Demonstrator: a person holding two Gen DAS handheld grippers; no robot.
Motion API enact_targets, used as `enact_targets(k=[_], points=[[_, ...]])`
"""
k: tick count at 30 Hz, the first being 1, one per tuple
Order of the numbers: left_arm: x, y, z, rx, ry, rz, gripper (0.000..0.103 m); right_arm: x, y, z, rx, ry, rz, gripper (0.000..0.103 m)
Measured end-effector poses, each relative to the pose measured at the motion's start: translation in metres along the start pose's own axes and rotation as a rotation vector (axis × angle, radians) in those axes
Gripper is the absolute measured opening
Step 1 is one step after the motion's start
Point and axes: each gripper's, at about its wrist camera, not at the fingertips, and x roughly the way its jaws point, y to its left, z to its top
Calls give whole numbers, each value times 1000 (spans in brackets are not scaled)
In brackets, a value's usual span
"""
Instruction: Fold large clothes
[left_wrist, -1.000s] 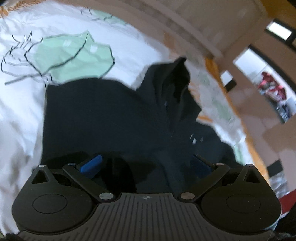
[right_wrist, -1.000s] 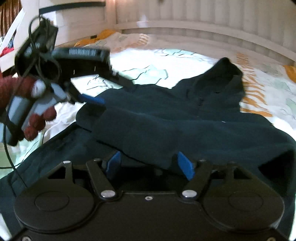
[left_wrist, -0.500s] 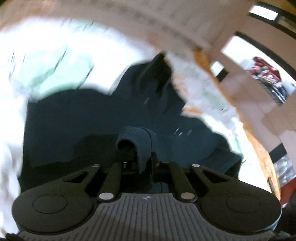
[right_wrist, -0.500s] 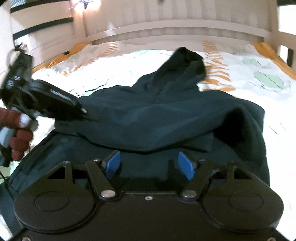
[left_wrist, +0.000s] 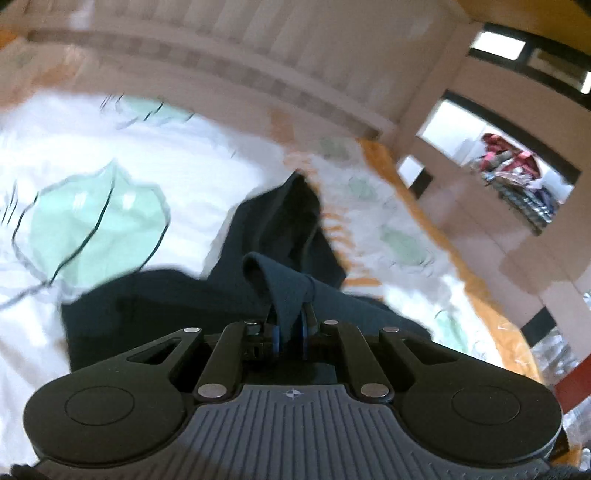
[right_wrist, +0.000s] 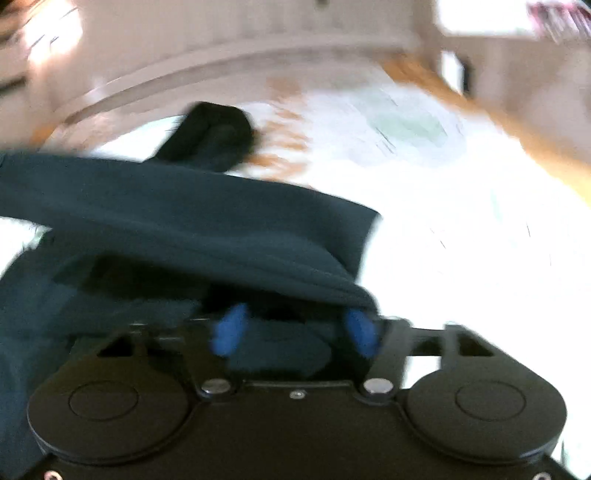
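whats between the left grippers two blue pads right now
A pinched fold of the dark hoodie, clamped between the left gripper pads; the left wrist view shows it.

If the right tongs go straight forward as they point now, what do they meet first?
Probably the dark navy fleece hoodie: its fold lies just ahead of the right tongs. Blur leaves depth uncertain.

I am working in a bedroom at home. A bed (left_wrist: 207, 155) fills most of my view, spread with a white sheet printed with pale green leaves (left_wrist: 96, 221) and orange marks. A cream slatted headboard (left_wrist: 229, 59) runs across at twelve o'clock. Toward two o'clock stands a pale wardrobe with open shelves, one holding a heap of folded clothes (left_wrist: 517, 177). A dark hooded top (left_wrist: 288, 229) lies spread on the sheet, the sort of laundry one sorts on a bed.
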Motion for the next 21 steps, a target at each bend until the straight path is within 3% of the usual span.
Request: enact_targets(k=[1, 3, 5, 7, 12, 17, 19, 21], points=[[6, 3, -4, 4, 21, 20, 9, -2, -1, -1, -14, 7, -1, 43], [14, 11, -14, 3, 58, 40, 9, -7, 5, -2, -79, 26, 15, 50], [20, 25, -26, -17, 101, 48, 9, -13, 9, -2, -129, 52, 71, 73], [23, 38, -35, -21, 131, 55, 10, -25, 11, 0, -153, 75, 138, 80], [35, 56, -46, -21, 130, 74, 13, -53, -4, 20, -97, -8, 222, 80], [52, 61, -51, 61, 95, 157, 24, -31, -36, 51, 22, -43, 142, 80], [60, 69, -56, 39, 96, 153, 24, -13, -44, 57, 45, -22, 116, 78], [60, 78, -61, -7, 65, 128, 24, 3, -49, 60, 59, -2, 101, 71]])
